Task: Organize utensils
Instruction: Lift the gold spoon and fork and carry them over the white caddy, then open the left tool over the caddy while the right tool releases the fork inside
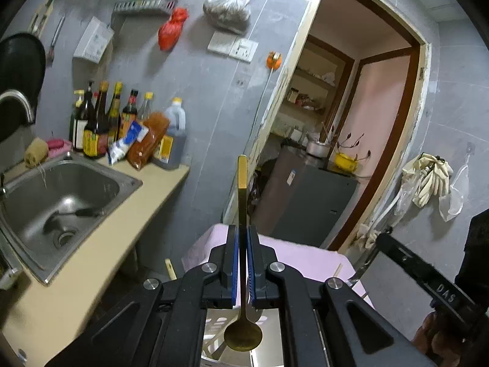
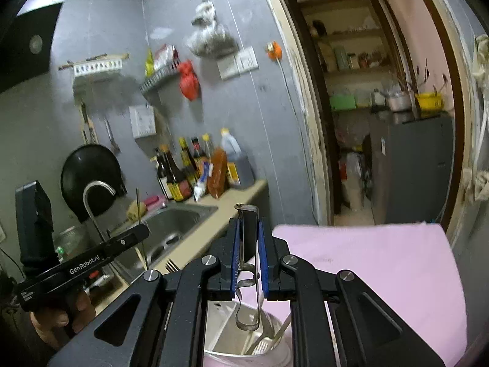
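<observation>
Aloft, two hand-held grippers: left pinching one spoon (gold), right clamping tongs.

holder cut off, bottle labels unreadable

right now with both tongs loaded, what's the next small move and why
Probably lower the left tongs and release: they are shut on a gold spoon hanging bowl-down above the white utensil holder. The right tongs clamp a metal peeler over the same holder, so one at a time seems safer.
</observation>
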Tool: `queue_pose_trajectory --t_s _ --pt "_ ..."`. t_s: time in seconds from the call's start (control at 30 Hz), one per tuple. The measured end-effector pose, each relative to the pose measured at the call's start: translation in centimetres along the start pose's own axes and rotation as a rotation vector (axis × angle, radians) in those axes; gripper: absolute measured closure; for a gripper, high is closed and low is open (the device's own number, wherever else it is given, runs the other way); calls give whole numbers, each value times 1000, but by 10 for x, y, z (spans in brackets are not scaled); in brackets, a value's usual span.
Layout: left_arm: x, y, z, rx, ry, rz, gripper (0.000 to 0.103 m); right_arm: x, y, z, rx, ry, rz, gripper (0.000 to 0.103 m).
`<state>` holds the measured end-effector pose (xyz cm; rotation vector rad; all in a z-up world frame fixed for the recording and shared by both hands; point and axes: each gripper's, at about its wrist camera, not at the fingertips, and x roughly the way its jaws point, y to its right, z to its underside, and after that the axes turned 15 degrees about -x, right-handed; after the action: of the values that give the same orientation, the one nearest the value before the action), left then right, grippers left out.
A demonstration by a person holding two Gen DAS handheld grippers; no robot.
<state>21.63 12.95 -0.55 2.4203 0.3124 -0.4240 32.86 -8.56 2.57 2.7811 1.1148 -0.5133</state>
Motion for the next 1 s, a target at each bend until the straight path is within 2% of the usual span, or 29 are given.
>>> queue_pose_trajectory --t_s 0.2,0.43,1.0 --pt "11 -4 22 25 -20 -33 98 14 -5 21 19 -25 2 92" --pt "16 -8 36 28 -43 -50 97 21 -15 36 -18 -76 -22 92" --pt "7 -9 41 46 -81 -74 97 14 -19 45 -33 -115 -55 92"
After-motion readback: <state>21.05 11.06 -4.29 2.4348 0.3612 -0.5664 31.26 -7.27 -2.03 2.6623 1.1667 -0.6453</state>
